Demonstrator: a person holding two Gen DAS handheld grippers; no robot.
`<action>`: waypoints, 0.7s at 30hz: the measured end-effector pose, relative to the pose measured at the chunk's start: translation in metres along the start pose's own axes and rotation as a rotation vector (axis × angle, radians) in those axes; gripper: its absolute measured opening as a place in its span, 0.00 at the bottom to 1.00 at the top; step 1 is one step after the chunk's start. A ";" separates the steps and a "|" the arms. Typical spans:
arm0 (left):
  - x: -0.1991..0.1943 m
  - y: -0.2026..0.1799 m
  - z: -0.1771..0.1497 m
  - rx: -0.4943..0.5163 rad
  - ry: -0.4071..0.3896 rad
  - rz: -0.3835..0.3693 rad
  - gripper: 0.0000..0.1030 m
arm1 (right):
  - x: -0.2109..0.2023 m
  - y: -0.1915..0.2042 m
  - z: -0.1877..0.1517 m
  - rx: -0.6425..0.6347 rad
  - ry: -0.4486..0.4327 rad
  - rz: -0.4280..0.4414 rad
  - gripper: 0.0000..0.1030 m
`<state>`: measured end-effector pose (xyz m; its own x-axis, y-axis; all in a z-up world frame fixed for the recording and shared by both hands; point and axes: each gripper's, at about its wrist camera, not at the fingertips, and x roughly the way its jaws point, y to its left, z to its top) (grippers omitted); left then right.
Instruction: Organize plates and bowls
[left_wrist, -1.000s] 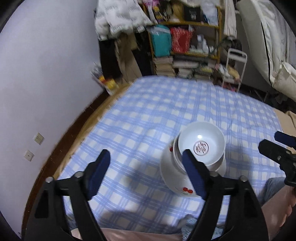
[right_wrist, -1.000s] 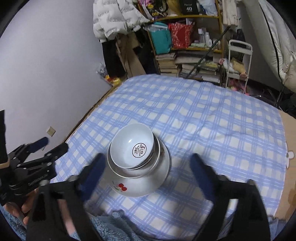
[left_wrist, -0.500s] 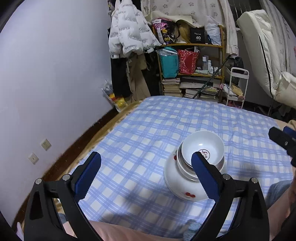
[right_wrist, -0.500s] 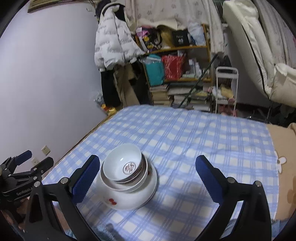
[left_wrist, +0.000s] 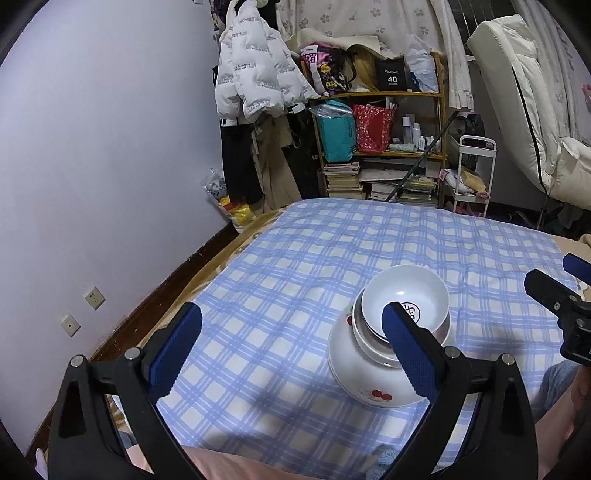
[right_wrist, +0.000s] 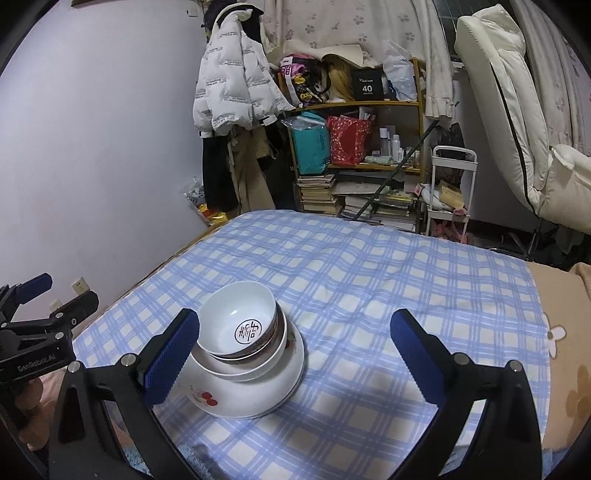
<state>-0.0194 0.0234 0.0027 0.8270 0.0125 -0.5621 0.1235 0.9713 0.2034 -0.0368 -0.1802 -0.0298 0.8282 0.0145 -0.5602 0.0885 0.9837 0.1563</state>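
Observation:
A stack of white dishes sits on the blue checked cloth (left_wrist: 280, 295). On top is a small bowl (right_wrist: 240, 317) with a dark round emblem inside, nested in a second bowl (right_wrist: 255, 363). Both rest on a wide plate (right_wrist: 258, 398) painted with red cherries. In the left wrist view the same top bowl (left_wrist: 406, 299) stands right of centre, partly behind my right finger pad. My left gripper (left_wrist: 291, 350) is open, nothing between its blue pads. My right gripper (right_wrist: 295, 354) is open too, its left pad just in front of the stack.
The cloth covers a bed (right_wrist: 554, 314) with a tan blanket at its right edge. A purple wall (left_wrist: 92, 166) runs along the left. Beyond the bed stand a cluttered shelf (right_wrist: 354, 155), hanging coats (right_wrist: 236, 88), a white cart (right_wrist: 450, 192) and a propped white mattress (right_wrist: 517, 110).
Both grippers have pulled back from the stack and tilted up, so more of the room shows. The left jaws have widened a little. The dishes have not moved.

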 end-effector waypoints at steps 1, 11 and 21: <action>0.000 0.000 0.000 0.003 -0.004 0.003 0.94 | 0.000 0.000 -0.001 -0.001 -0.005 -0.004 1.00; 0.001 0.000 0.000 0.009 -0.004 0.005 0.94 | 0.001 0.001 -0.001 -0.008 -0.019 -0.025 1.00; 0.000 -0.003 -0.001 0.023 -0.022 0.011 0.94 | -0.002 -0.004 0.000 0.002 -0.025 -0.043 1.00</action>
<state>-0.0207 0.0204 0.0016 0.8404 0.0181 -0.5417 0.1262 0.9654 0.2281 -0.0388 -0.1842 -0.0295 0.8371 -0.0319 -0.5462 0.1251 0.9830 0.1342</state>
